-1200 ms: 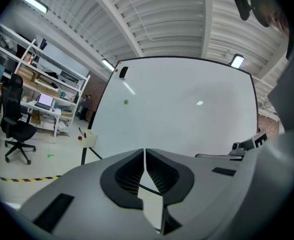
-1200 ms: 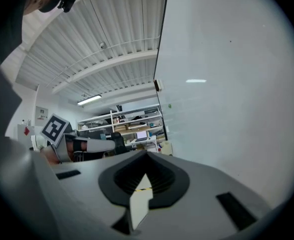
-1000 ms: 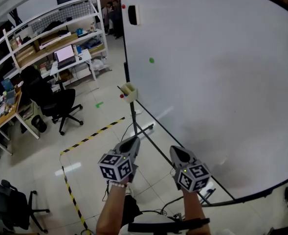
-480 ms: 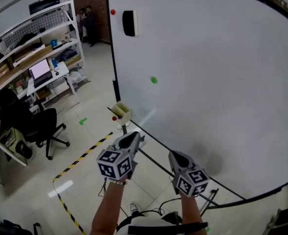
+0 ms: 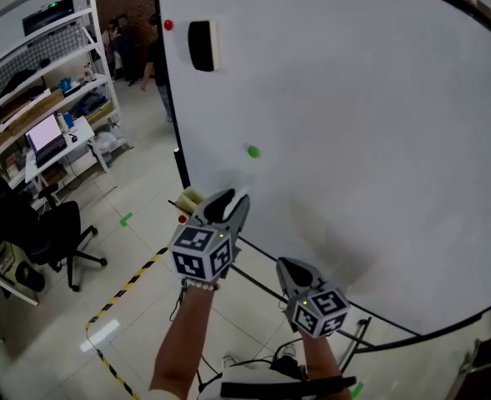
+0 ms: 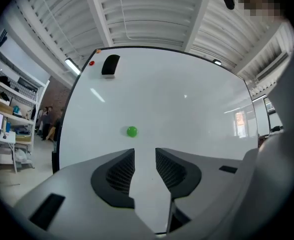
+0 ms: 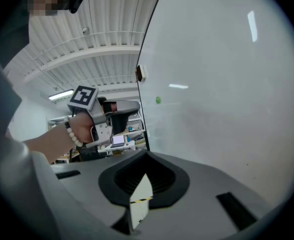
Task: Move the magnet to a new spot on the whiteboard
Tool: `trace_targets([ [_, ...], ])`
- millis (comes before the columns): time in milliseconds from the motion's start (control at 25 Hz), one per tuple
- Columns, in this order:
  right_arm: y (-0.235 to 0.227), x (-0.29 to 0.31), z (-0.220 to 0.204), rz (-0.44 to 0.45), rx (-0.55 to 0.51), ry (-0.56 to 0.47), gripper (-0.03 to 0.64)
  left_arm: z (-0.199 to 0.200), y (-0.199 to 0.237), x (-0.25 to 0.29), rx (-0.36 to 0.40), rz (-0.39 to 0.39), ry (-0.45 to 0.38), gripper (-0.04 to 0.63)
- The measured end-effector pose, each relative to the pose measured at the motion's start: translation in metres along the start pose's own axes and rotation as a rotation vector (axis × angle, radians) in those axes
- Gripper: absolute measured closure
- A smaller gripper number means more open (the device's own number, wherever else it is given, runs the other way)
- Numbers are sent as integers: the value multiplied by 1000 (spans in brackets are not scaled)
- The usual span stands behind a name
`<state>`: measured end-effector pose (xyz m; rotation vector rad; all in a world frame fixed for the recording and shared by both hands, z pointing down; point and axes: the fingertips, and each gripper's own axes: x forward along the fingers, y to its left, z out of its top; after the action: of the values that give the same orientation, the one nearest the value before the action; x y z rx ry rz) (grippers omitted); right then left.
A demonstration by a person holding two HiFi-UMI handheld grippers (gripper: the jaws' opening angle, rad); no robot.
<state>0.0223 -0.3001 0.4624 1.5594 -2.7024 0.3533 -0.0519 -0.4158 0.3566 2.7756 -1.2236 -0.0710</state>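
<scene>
A small green magnet (image 5: 253,151) sticks to the big whiteboard (image 5: 378,140), left of its middle. My left gripper (image 5: 228,198) is raised below and left of the magnet, pointing at the board, apart from it. In the left gripper view the magnet (image 6: 132,131) shows just above the left fingertip; the left gripper (image 6: 145,151) has its jaws opening, with nothing between them. My right gripper (image 5: 288,265) hangs lower, near the board's bottom edge. In its own view the right gripper (image 7: 147,156) is shut and empty, with the magnet (image 7: 158,100) far ahead.
A black eraser (image 5: 201,46) and a red magnet (image 5: 168,25) sit at the board's top left. A yellow pen tray (image 5: 191,200) hangs at the board's lower left corner. Shelves, a desk with a laptop (image 5: 45,136) and an office chair (image 5: 57,232) stand left; striped tape (image 5: 124,290) marks the floor.
The view has moved closer to the board. My left gripper has risen toward the green magnet. The right gripper stays low.
</scene>
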Motion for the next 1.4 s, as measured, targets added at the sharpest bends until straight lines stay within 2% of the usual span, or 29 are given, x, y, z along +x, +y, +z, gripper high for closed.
trace_targets([
  [120, -2, 3, 9, 12, -27, -4, 607, 12, 4, 20, 40, 18, -8, 462],
  [240, -4, 8, 11, 23, -29, -4, 607, 20, 14, 40, 78, 43, -3, 391],
  [280, -5, 9, 11, 25, -30, -4, 607, 23, 17, 47, 89, 47, -1, 387],
  [680, -29, 8, 13, -4, -23, -18, 607, 35, 23, 86, 148, 32, 10, 387],
  [920, -37, 8, 14, -21, -19, -19, 607, 33, 28, 96, 140, 28, 28, 388],
  [1120, -43, 10, 16, -31, -16, -21, 607, 32, 30, 99, 137, 18, 30, 403],
  [1200, -43, 9, 17, -31, -16, -22, 607, 32, 28, 99, 138, 13, 31, 437],
  [1400, -43, 9, 16, -31, -20, -24, 607, 30, 27, 101, 142, 5, 40, 437],
])
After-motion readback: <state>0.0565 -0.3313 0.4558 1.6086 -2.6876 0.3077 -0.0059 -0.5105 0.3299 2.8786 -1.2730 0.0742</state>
